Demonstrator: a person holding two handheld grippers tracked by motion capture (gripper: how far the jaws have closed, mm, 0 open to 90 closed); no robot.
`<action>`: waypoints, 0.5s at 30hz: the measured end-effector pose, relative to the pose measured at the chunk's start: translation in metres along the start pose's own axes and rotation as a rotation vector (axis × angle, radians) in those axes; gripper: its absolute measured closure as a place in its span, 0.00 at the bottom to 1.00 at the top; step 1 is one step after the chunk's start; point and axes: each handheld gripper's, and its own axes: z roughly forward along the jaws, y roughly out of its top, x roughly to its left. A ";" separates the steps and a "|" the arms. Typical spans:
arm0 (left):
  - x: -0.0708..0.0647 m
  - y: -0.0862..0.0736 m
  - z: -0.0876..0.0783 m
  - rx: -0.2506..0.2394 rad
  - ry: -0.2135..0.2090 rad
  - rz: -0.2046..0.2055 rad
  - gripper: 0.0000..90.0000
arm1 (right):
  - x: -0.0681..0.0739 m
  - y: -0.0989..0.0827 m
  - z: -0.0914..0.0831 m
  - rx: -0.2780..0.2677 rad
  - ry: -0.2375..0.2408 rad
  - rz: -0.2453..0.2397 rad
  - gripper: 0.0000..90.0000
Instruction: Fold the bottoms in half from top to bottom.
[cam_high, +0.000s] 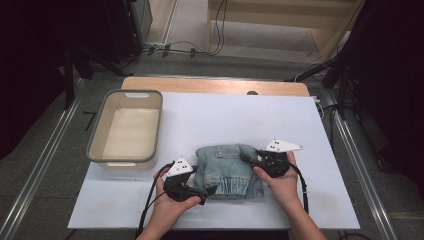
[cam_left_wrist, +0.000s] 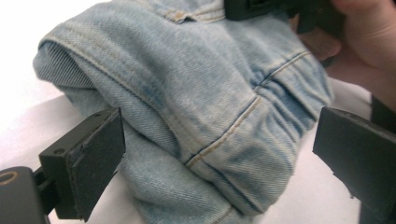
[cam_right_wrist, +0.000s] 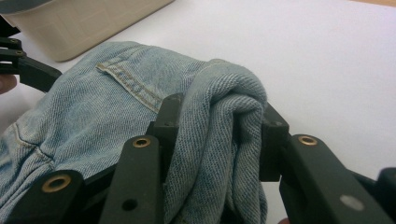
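From my remote seat, the right gripper (cam_right_wrist: 217, 135) has its pads buried in a thick fold of the denim garment (cam_right_wrist: 93, 107), so I cannot see them. My right gripper view cuts off the tub (cam_right_wrist: 79, 25) at the top edge. In the high view, both forearms leave the bottom edge.

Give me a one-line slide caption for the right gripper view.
Right gripper clamped on a bunched fold of the folded denim garment, beige bin behind on the white table.
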 end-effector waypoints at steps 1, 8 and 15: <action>0.000 0.000 0.000 0.000 0.000 0.000 0.01 | 0.000 0.000 0.000 0.000 0.000 0.000 0.67; 0.002 -0.003 0.006 0.035 0.056 -0.027 0.01 | 0.002 -0.001 -0.004 -0.013 -0.010 -0.022 0.66; 0.004 -0.005 0.011 0.076 0.088 -0.068 0.01 | 0.004 -0.001 -0.007 -0.021 -0.019 -0.034 0.66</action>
